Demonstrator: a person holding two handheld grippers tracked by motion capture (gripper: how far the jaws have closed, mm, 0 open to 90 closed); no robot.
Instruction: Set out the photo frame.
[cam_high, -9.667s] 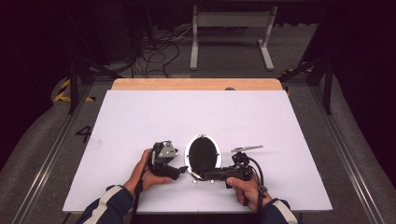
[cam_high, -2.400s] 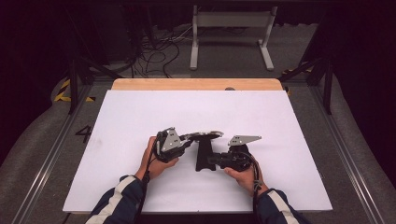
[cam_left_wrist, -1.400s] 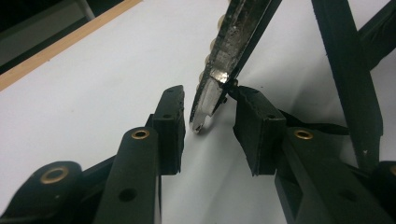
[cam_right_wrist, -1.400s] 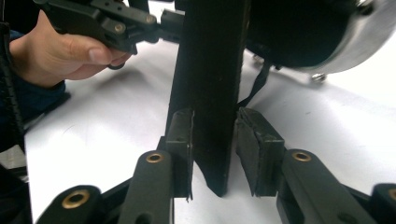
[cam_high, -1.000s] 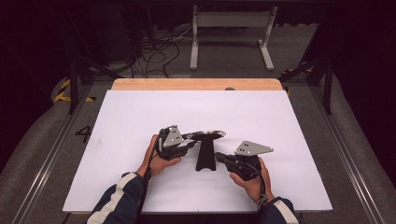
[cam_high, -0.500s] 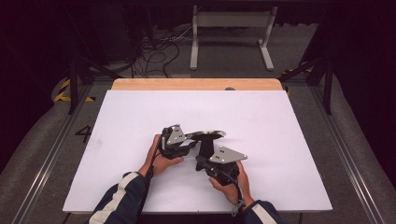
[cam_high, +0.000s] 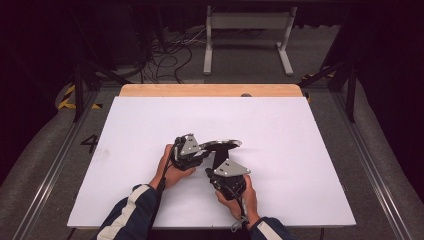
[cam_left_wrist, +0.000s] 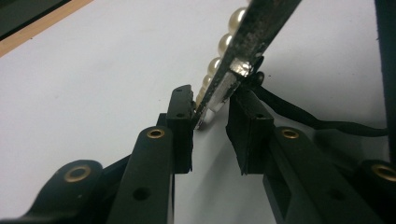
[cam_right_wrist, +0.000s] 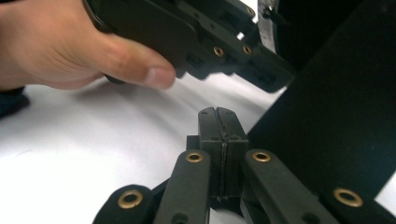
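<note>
The left gripper (cam_high: 199, 152) sits near the middle of the white table top (cam_high: 280, 130), held in the person's left hand (cam_high: 170, 170), and its jaws hold the edge of a thin oval mirror frame edged with cream pearl beads (cam_left_wrist: 243, 51) — one pad seems to touch the metal rim on each side, and the jaws have just been closing further on it. In the left gripper view the frame rises up and to the right from between the two black pads (cam_left_wrist: 182, 121), with the row of pearls along its left side and a thin black cord (cam_left_wrist: 317, 121) trailing off to the right behind it. In the high view the frame lies tipped nearly flat, raised above the table, reaching right from the left gripper, and a black flat stand panel (cam_high: 220, 162) hangs down from it to the table. The right gripper (cam_high: 212, 174), in the person's right hand (cam_high: 242, 197), sits just near and right of the left one, its jaws pressed fully together with nothing between them. In the right gripper view those closed jaws lie just beside the black panel, which slants up on their right — whether they touch it I cannot tell — with the left hand and its gripper just beyond them.
</note>
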